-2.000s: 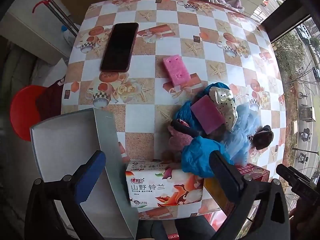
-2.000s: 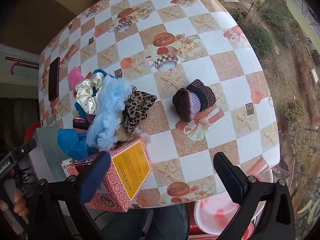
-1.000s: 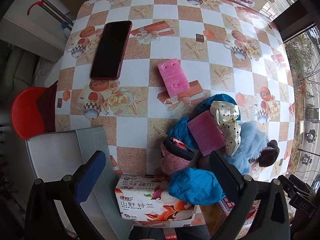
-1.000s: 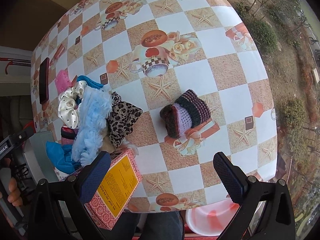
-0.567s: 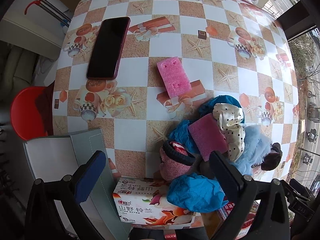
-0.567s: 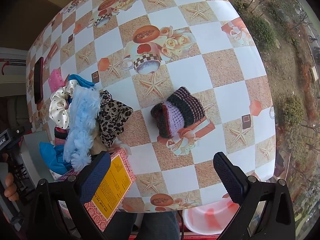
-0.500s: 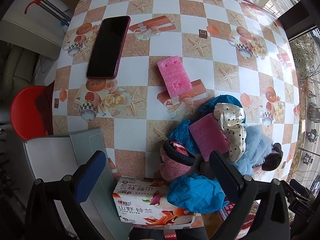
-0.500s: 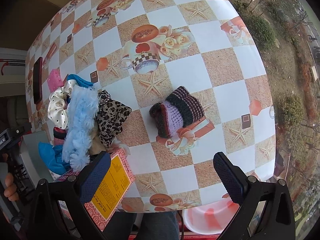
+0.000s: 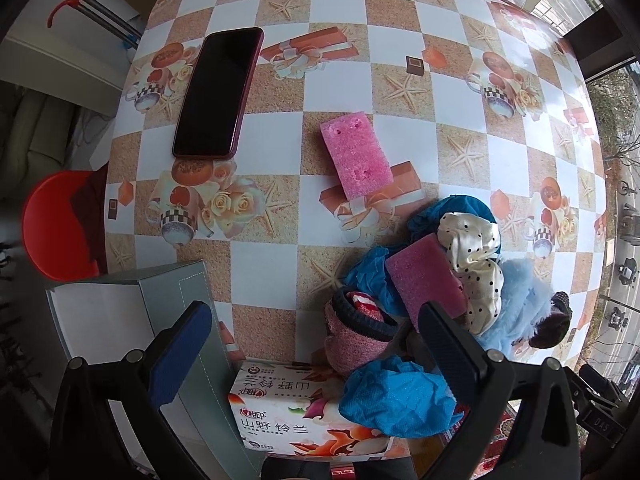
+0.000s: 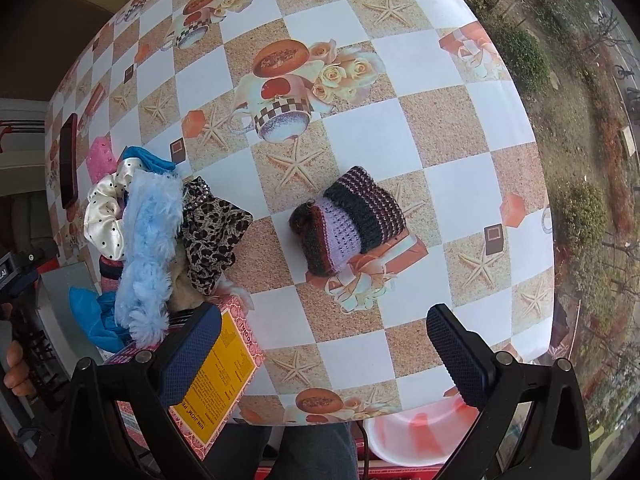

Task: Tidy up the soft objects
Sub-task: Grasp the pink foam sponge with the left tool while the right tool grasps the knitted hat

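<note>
Ahead of the right claw, whose jaws are spread wide with nothing between them, a striped knitted hat in dark grey, lilac and maroon lies alone on the checkered starfish-print tabletop. Left of that claw sits a heap: a fluffy light-blue scrunchie, a leopard-print scrunchie and a cream polka-dot satin scrunchie. The left claw is likewise spread and empty; beyond it lies a pink rectangular sponge, with a dark smartphone farther left.
</note>
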`<state>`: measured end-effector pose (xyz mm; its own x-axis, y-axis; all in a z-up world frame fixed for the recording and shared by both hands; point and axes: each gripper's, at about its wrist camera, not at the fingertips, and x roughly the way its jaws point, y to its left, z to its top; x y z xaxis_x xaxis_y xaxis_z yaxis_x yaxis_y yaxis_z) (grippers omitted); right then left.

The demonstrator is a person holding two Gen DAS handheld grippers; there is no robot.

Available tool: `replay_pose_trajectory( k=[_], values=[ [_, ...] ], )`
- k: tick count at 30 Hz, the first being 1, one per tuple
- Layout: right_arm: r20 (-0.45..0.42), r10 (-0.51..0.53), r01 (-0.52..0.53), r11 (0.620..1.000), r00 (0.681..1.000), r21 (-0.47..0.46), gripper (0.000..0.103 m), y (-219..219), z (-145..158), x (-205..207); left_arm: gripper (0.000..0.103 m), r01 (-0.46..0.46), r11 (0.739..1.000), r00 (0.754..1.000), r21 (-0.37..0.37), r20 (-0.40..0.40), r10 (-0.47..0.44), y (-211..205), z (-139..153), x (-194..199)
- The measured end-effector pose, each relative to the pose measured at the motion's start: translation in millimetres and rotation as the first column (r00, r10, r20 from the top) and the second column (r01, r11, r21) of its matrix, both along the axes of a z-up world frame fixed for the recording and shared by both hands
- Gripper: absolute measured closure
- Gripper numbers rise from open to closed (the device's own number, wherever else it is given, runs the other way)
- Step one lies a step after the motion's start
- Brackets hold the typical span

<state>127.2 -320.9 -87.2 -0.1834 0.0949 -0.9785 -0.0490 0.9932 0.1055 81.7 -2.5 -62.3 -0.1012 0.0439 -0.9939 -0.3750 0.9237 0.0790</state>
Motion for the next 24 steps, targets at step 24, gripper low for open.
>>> replay_pose_trajectory(
  k=[24],
  values=[
    [-0.022, -0.057, 0.056, 0.996, 0.998, -0.066, 0.0, -18.8, -48.0, 15.4, 0.0, -0.121, 0.991, 0.993, -0.056, -0.014, 0.12, 29.2, -82.7, 66.8]
  ],
)
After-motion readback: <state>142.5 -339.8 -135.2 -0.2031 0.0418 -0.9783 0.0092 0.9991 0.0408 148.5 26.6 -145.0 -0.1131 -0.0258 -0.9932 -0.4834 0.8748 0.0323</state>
